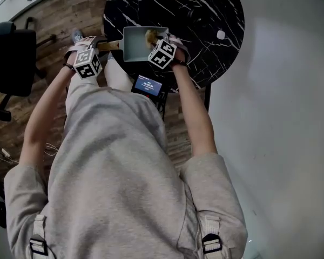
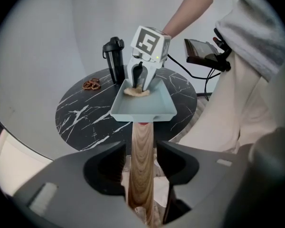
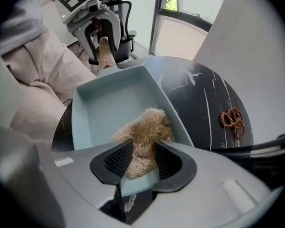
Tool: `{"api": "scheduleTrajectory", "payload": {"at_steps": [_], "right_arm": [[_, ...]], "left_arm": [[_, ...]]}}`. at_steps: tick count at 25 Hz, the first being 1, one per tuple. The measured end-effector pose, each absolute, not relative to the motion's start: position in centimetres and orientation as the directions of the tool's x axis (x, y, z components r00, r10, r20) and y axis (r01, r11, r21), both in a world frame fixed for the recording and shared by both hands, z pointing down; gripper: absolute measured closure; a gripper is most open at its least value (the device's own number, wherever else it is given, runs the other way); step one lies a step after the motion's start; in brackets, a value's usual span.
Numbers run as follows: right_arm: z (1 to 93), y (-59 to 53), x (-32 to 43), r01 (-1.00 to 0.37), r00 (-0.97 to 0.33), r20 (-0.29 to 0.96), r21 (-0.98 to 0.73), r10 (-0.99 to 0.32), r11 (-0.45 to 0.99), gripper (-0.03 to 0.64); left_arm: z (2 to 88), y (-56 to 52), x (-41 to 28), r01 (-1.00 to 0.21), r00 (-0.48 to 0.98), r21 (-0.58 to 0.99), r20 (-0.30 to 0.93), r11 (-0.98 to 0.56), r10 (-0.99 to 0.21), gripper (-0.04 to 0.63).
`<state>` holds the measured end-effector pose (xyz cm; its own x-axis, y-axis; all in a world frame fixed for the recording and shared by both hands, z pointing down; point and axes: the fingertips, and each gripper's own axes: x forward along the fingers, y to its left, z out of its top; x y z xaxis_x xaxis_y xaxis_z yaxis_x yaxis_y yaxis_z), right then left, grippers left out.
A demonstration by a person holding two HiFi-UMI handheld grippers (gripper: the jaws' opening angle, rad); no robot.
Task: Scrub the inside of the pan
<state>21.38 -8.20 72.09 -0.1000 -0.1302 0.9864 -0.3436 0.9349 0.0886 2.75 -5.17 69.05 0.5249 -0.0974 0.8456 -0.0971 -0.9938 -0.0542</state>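
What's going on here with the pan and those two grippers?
A person holds a gripper in each hand over a light blue pan on a black marble table. The left gripper straddles the pan's wooden handle, jaws apart and not clamped on it. The right gripper points down into the pan, jaws open on either side of a fibrous scrubber lying inside. Neither grip looks closed.

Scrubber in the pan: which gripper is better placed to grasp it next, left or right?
Right. The right gripper hangs over the pan with the scrubber between its open jaws; the left gripper straddles the wooden handle, away from it.
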Motion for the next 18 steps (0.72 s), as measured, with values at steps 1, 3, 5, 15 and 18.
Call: {"api": "scheduleTrajectory", "payload": {"at_steps": [1, 3, 5, 15, 18], "right_arm": [[71.9, -8.6, 21.5, -0.361, -0.092, 0.986, 0.094, -0.136, 0.928, 0.459], [71.7, -9.2, 22.0, -0.386, -0.06, 0.987, 0.116, -0.151, 0.915, 0.457], [71.5, -9.5, 22.3, -0.383, -0.028, 0.984, 0.154, -0.178, 0.911, 0.451], [72.1, -10.4, 22.6, -0.462, -0.007, 0.988, 0.134, -0.154, 0.877, 0.471], [71.9, -10.8, 22.6, -0.533, -0.02, 0.983, 0.142, -0.181, 0.834, 0.489]], "left_arm": [[69.3, -5.0, 2.8, -0.093, 0.519, -0.048, 0.85, -0.994, -0.09, 0.416], [69.7, -4.8, 2.8, -0.093, 0.509, -0.036, 0.857, -0.995, -0.079, 0.416], [70.0, -4.7, 2.7, -0.1, 0.498, -0.027, 0.864, -0.995, -0.074, 0.416], [72.9, -4.7, 1.6, -0.071, 0.399, -0.064, 0.913, -0.995, -0.087, 0.512], [72.7, -5.0, 1.8, -0.047, 0.425, -0.091, 0.899, -0.995, -0.102, 0.515]]}}
